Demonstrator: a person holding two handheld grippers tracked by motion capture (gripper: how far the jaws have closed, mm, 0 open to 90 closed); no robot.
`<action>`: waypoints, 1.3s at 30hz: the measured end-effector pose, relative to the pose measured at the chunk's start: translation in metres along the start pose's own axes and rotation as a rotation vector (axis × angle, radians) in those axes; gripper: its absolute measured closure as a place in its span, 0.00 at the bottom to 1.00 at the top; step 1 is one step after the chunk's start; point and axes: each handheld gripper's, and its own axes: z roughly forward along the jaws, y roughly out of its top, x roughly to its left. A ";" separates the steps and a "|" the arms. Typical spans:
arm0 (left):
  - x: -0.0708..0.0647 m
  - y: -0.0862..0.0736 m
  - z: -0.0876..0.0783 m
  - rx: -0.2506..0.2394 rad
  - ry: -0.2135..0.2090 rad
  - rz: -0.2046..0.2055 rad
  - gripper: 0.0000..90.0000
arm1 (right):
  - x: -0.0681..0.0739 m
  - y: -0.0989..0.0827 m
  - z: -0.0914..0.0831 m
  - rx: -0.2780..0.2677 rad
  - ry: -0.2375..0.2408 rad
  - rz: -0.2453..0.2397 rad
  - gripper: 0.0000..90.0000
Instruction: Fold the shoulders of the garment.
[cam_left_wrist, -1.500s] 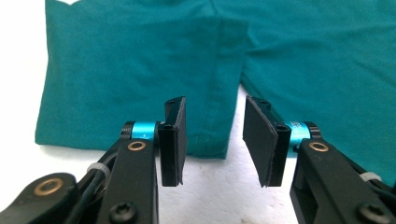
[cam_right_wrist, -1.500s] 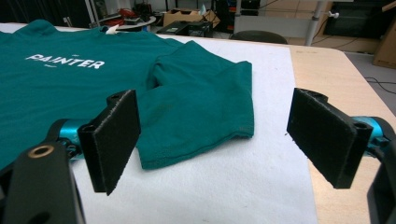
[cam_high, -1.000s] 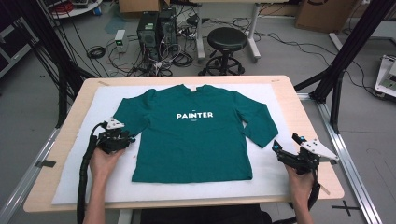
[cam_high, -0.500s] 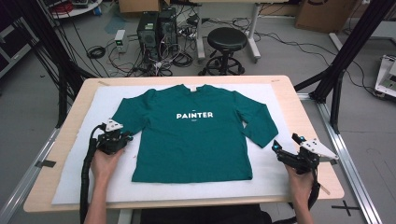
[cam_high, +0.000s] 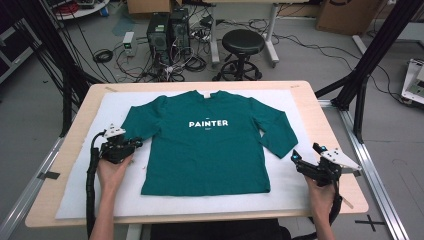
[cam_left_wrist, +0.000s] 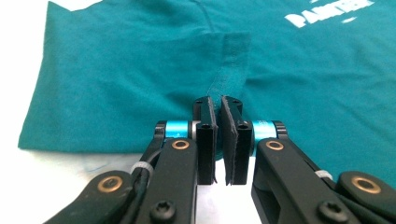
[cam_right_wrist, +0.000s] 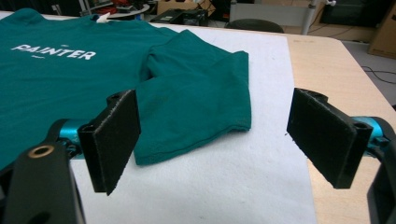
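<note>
A dark green long-sleeved shirt (cam_high: 205, 145) printed "PAINTER" lies flat, front up, on a white mat. My left gripper (cam_high: 138, 144) rests at the hem of the shirt's left sleeve (cam_high: 140, 125). In the left gripper view its jaws (cam_left_wrist: 218, 100) stand shut over the sleeve (cam_left_wrist: 116, 70) near the armpit seam, and no cloth shows between the pads. My right gripper (cam_high: 305, 152) sits just below the right sleeve's cuff (cam_high: 275, 130). It (cam_right_wrist: 215, 112) is wide open, with the cuff (cam_right_wrist: 196, 93) lying ahead between the pads, untouched.
The white mat (cam_high: 300, 200) covers most of the wooden table (cam_high: 325, 115). Beyond the far edge stand a black stool (cam_high: 243, 42), computer towers (cam_high: 165, 30) and loose cables. A black frame post (cam_high: 370, 55) rises at the right.
The left gripper has shifted very slightly at the sleeve hem. The right gripper and the shirt have not moved.
</note>
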 end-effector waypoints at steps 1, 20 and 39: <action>-0.001 0.002 -0.001 -0.010 -0.011 -0.006 0.94 | 0.000 0.000 0.000 0.001 -0.003 0.001 0.20; -0.053 0.042 0.024 -0.042 -0.081 0.054 0.94 | 0.002 0.001 0.001 0.013 -0.013 -0.008 0.20; -0.128 0.060 0.080 -0.049 -0.164 0.097 0.94 | 0.002 0.001 0.002 0.025 -0.009 -0.012 0.20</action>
